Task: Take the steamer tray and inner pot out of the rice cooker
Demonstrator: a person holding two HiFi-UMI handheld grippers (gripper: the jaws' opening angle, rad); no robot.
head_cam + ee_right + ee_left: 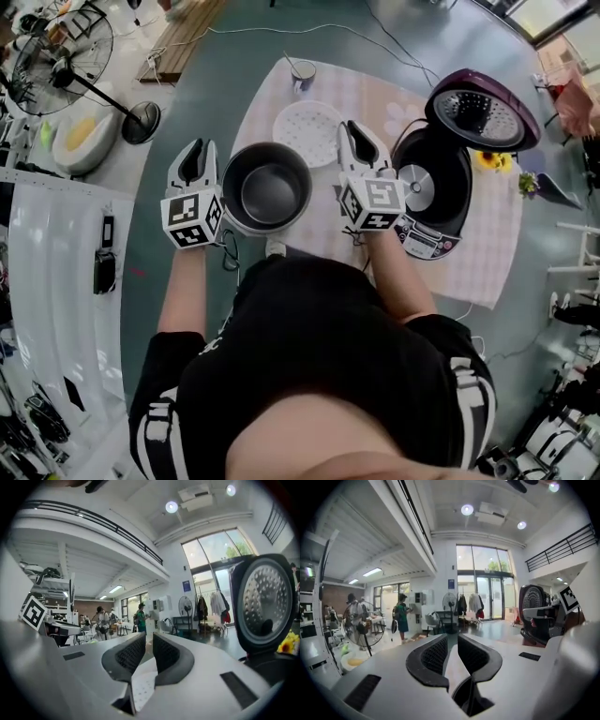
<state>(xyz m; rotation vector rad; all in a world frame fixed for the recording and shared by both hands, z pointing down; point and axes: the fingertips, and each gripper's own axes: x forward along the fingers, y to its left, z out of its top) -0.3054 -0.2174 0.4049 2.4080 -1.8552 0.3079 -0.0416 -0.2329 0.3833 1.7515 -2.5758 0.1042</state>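
Tablecloth (473, 251) bears inner pot (267, 190) mouth-up (left gripper (196, 151), right gripper (355, 132): jaws barely apart, empty).

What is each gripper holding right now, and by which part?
Nothing. The left gripper and right gripper each have their jaws slightly apart with nothing between them; the inner pot sits free between the two.

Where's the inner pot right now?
Head view: the inner pot stands on the table between the left gripper and right gripper, left of the open rice cooker, with the steamer tray just beyond it.
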